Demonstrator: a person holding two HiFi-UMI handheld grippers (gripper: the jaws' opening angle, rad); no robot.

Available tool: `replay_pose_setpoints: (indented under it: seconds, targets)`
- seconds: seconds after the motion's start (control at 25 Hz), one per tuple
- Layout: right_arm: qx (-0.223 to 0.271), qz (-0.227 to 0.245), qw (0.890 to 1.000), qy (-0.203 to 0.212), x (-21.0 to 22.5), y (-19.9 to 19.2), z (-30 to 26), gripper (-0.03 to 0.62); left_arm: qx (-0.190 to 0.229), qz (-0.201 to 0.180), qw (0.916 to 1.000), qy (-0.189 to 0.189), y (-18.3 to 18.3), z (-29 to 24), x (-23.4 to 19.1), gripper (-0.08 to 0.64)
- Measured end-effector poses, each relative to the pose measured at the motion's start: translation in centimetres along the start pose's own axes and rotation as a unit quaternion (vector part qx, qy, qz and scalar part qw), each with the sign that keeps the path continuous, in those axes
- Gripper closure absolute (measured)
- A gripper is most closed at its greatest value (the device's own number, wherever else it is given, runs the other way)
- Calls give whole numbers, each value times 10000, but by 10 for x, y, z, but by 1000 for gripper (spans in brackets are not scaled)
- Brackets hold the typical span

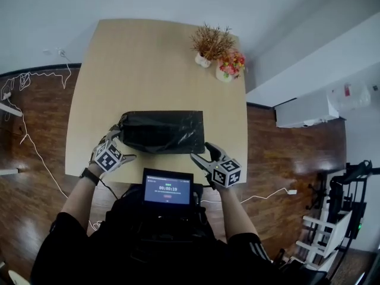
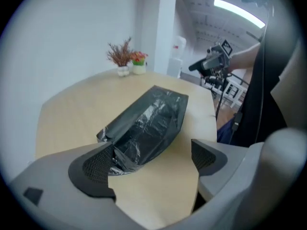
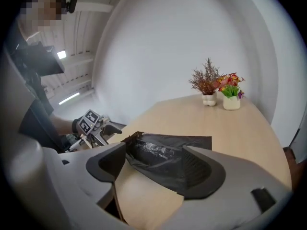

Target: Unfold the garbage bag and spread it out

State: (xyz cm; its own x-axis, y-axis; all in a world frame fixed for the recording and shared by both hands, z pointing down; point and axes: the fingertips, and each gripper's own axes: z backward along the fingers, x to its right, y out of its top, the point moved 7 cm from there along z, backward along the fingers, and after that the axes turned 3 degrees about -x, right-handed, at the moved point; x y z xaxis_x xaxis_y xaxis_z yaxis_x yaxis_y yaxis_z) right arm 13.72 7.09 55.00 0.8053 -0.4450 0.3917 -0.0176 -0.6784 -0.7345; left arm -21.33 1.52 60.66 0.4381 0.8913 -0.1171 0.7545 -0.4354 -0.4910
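A black garbage bag [image 1: 163, 130] lies folded into a flat rectangle on the wooden table [image 1: 142, 64], close to the front edge. My left gripper [image 1: 116, 141] stands at the bag's left end, open. In the left gripper view the crumpled end of the bag [image 2: 148, 123] lies beside the left jaw of my left gripper [image 2: 152, 159], with bare table across the rest of the gap. My right gripper [image 1: 203, 154] is at the bag's front right corner, open. In the right gripper view the bag [image 3: 160, 152] lies just beyond my right gripper [image 3: 153, 164], its corner behind the right jaw.
Two small potted plants [image 1: 211, 46] [image 1: 230, 64] stand at the table's far right corner. A small screen [image 1: 167, 189] hangs at the person's chest. Cables [image 1: 27, 135] run over the wooden floor at left. A white unit [image 1: 306, 108] stands to the right.
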Motion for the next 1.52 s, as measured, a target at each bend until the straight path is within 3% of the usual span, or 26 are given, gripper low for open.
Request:
replay_pose_setpoints:
  seconds: [0.2, 0.32, 0.4, 0.48, 0.6, 0.76, 0.8, 0.88, 1.0, 1.08, 1.16, 1.52]
  targets:
    - [1021, -520, 9929, 328, -12, 11, 48, 198, 1163, 389, 9910, 537, 19, 48, 37, 49]
    - [1489, -693, 9849, 545, -22, 7, 80, 198, 1488, 516, 9804, 1186, 21, 69, 68, 140]
    - [1553, -562, 9842, 631, -32, -2, 100, 200, 1596, 709, 9750, 1373, 20, 79, 94, 163]
    - [1572, -467, 9842, 673, -43, -15, 117, 250, 1723, 893, 9720, 1323, 19, 85, 121, 163]
    - [1600, -424, 9841, 648, -54, -36, 140, 264, 1972, 1103, 9682, 1070, 14, 92, 158, 164]
    - [1788, -511, 9804, 649, -62, -52, 163, 273, 1946, 976, 9732, 736, 8, 103, 202, 177]
    - [1856, -529, 9790, 649, -63, -54, 167, 273, 2047, 814, 9717, 849, 7, 108, 210, 236]
    - [1950, -552, 9772, 632, -66, -60, 174, 275, 2376, 641, 9638, 1028, 5, 117, 224, 242]
    - [1968, -597, 9768, 607, -69, -70, 180, 275, 2665, 1013, 9558, 722, 2, 119, 236, 239]
    - [1963, -662, 9764, 610, -69, -75, 181, 276, 2627, 1353, 9542, 460, 1, 117, 238, 239]
    - [1961, -717, 9760, 613, -70, -81, 181, 278, 2540, 1419, 9561, 339, 1, 115, 242, 239]
    - [1780, -716, 9798, 574, -73, -92, 183, 281, 1980, 1598, 9661, 440, -10, 109, 250, 269]
